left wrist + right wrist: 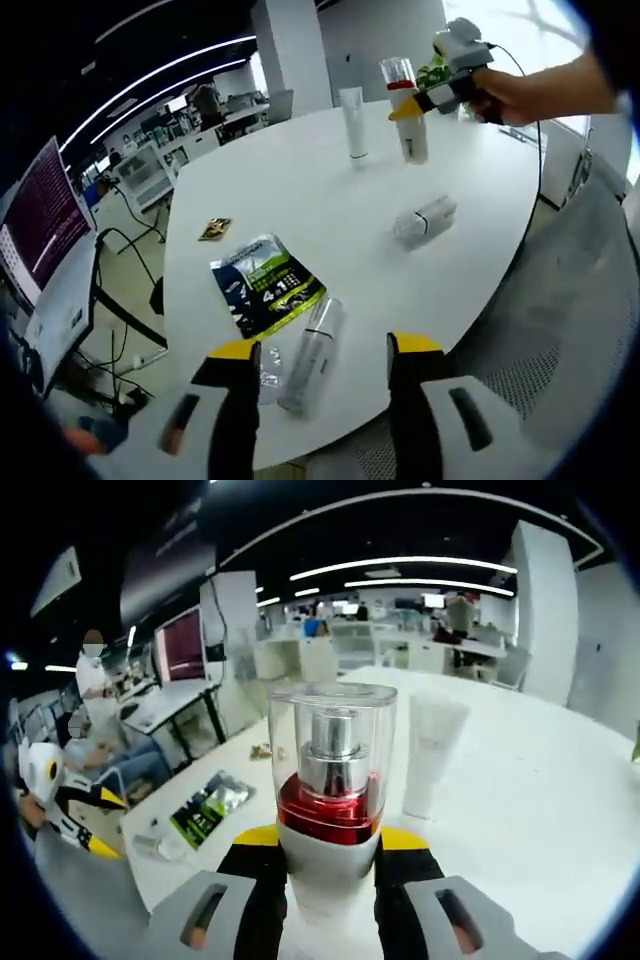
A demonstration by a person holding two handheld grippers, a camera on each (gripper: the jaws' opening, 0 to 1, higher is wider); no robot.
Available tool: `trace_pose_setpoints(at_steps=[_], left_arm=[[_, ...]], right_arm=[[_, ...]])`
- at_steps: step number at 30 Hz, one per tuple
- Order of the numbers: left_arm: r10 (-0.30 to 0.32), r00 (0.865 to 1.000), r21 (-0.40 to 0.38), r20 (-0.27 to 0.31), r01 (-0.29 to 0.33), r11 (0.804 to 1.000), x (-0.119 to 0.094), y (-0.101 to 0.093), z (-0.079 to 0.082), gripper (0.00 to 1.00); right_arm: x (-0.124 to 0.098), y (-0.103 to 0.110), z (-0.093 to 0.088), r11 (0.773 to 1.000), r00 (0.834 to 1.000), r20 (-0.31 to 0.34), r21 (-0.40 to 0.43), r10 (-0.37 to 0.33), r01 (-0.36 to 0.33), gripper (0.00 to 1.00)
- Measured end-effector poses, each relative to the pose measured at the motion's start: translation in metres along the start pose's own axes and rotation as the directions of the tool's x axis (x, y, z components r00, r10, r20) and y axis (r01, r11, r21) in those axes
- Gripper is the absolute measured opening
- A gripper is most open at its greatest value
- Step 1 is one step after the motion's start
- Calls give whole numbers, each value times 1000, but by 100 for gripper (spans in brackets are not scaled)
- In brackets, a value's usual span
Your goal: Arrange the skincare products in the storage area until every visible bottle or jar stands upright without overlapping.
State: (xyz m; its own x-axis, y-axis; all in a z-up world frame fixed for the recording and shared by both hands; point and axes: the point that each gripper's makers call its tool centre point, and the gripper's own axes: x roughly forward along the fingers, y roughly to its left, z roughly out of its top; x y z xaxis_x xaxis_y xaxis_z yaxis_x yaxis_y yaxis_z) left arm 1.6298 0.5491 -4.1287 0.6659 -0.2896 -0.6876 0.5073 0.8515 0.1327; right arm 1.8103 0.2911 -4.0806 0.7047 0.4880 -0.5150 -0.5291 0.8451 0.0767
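In the left gripper view we are holding the left gripper (pixel 325 362) low over the near edge of the white table (pixel 300 190), its two yellow-tipped jaws standing wide apart with nothing between them. Just beyond the gap a clear-capped bottle (pixel 312 355) is lying on its side, touching a green and black sachet (pixel 264 284) that is lying flat. Farther in, a second white bottle (pixel 425 220) is also lying on its side, well apart from the first. Near the far edge a white tube (pixel 354 122) is standing upright. Beside it, the person's hand (pixel 515 95) is reaching in from the right with the right gripper (pixel 408 108), which is clamping the pump bottle (pixel 406 110) upright on the table. A small brown packet (pixel 215 229) is lying toward the table's left side.

In the right gripper view we are looking along the right gripper (pixel 328 852), whose jaws are pressing against both sides of the pump bottle (pixel 332 770) at its white lower body, just under the red band and clear cap. The white tube (pixel 432 752) is standing just beside it on the right, apart from it. At the far left the left gripper (pixel 60 800) is hovering by the table's edge, near the sachet (pixel 208 806).
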Motion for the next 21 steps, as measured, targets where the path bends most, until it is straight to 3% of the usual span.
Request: trace_pose_setpoints(at_steps=[6,21], left_arm=[[3,1000,-11,-14,-3,1000,2,1,-3,46],[2,999,-27,-35,-3,1000,3,1,-9,46]], right_arm=[[9,-31,-12,998,999,-29,33,-43,44,28],[11,-64,-22,993,992,-49,15,-116,117,28]])
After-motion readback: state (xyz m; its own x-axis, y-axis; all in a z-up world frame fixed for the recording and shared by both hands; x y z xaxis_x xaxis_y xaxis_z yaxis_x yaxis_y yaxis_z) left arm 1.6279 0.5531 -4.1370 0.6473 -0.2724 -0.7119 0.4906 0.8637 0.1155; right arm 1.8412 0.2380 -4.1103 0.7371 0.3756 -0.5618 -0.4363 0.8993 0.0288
